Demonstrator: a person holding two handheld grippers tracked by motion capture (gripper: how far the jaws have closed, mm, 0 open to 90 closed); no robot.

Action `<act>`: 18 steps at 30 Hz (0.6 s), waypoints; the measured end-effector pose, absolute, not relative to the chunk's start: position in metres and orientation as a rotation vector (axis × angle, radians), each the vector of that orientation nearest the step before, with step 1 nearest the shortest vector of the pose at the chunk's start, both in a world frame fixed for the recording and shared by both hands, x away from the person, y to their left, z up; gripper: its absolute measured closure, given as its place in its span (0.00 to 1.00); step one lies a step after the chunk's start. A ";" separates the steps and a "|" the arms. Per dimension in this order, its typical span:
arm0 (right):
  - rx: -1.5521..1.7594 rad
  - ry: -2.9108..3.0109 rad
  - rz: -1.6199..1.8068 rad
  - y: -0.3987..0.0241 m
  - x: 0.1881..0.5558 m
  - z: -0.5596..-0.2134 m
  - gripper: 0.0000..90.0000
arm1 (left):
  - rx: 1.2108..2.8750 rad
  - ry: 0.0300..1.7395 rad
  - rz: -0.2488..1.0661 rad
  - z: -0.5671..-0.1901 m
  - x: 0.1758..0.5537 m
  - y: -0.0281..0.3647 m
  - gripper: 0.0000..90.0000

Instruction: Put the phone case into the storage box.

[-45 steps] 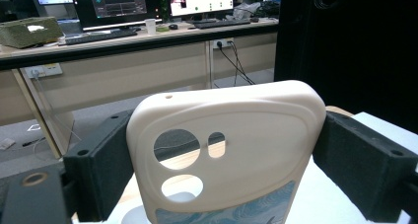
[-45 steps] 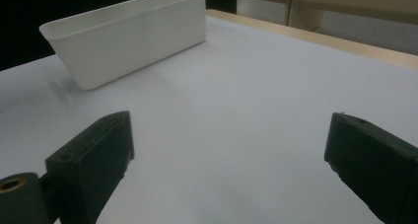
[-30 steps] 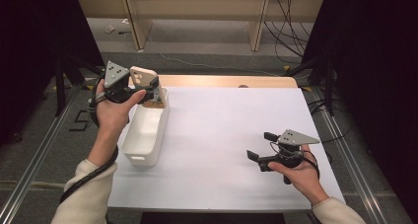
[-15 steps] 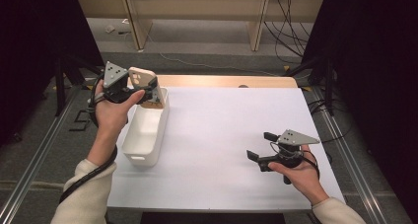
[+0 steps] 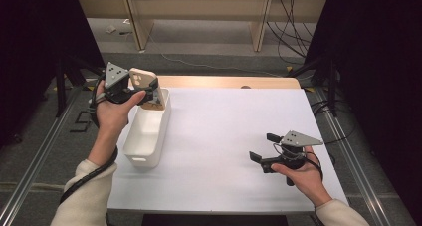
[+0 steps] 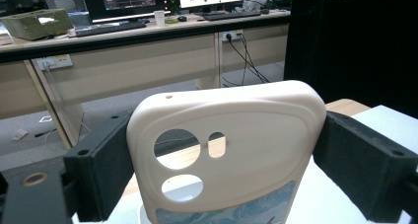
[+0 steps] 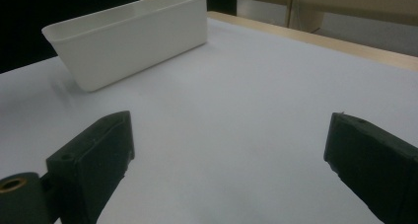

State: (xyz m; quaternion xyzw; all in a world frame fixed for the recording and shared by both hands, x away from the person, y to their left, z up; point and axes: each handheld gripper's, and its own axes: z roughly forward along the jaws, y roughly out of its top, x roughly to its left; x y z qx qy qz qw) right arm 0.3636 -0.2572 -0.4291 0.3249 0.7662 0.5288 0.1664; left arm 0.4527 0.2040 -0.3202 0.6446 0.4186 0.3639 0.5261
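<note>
white sheeting is covering the table (image 5: 234, 136), with a strip of bare wood showing along its far edge and dark curtains closing in both sides; beyond it, desks with monitors and trailing cables are standing in the room.

the left tool (image 5: 149, 90) is sitting at the far left of the table, raised above the far end of the white bin (image 5: 144, 139). its two black jaws are spread wide yet pinching a cream phone case (image 6: 226, 155) by its long edges, one pad pressing on each side. the case is standing upright between the jaws with its camera end uppermost, three cutouts showing through it and a blue-green pattern beginning lower down. in the high view the case (image 5: 146, 82) is hanging over the bin's far end, its lower part level with the rim; whether it is touching the bin i cannot tell.

the right tool (image 5: 263, 147) is waiting low over the near right part of the table, well apart from the bin and the case. its jaws are gaping wide with only bare white table between them, and they are aiming across the surface toward the bin (image 7: 128, 36).

counting: two tools, one phone case, one bin.
</note>
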 end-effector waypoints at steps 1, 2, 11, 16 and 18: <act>0.926 2.180 1.507 -0.257 0.364 -0.429 0.06 | 1.544 1.001 0.873 -0.320 0.453 0.204 0.12; 0.928 2.179 1.508 -0.258 0.364 -0.429 0.07 | 1.544 1.003 0.873 -0.320 0.453 0.205 0.13; 0.930 2.184 1.509 -0.257 0.363 -0.430 0.07 | 1.548 1.011 0.877 -0.321 0.456 0.208 0.13; 0.930 2.182 1.510 -0.258 0.363 -0.430 0.07 | 1.554 1.010 0.880 -0.320 0.459 0.207 0.13; 0.931 2.180 1.511 -0.258 0.363 -0.431 0.07 | 1.553 1.010 0.880 -0.319 0.460 0.208 0.12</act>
